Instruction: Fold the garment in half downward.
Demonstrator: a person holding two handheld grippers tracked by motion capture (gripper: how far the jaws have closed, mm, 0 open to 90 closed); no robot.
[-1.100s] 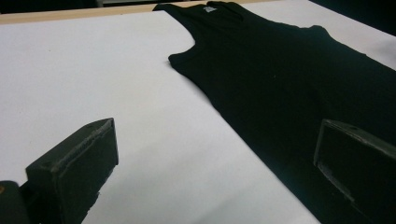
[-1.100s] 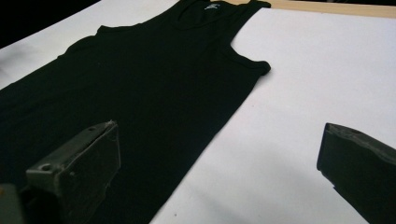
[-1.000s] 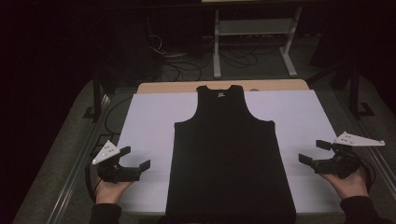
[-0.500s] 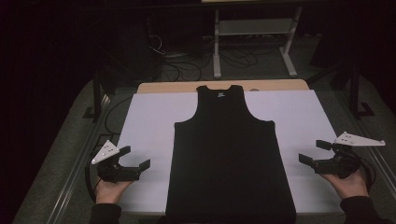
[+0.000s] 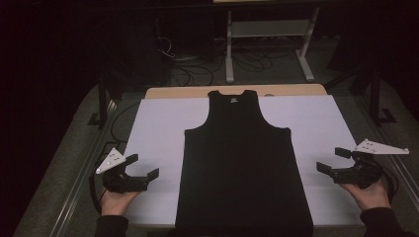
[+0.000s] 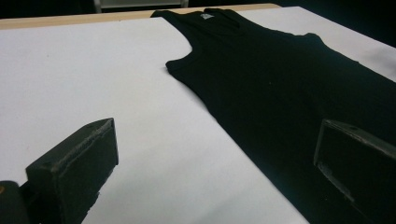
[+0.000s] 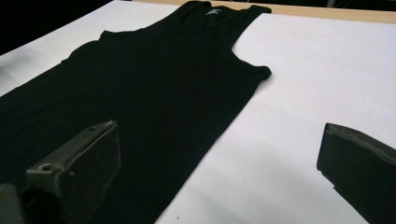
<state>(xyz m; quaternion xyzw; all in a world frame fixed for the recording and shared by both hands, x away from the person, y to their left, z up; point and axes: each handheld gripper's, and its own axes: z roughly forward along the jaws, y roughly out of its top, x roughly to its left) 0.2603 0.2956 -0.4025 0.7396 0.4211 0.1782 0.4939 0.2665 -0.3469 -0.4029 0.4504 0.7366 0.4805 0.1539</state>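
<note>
Black tank top lay flat mid-counter, and you flanked it with both tools.

You held the left hand-held gripper with jaws spread, just off the top's left edge over the white sheet covering the counter. Your right hand-held gripper sat spread too, empty, a little farther off the right edge. The neckline pointed away from you, hem at the near edge.
</note>
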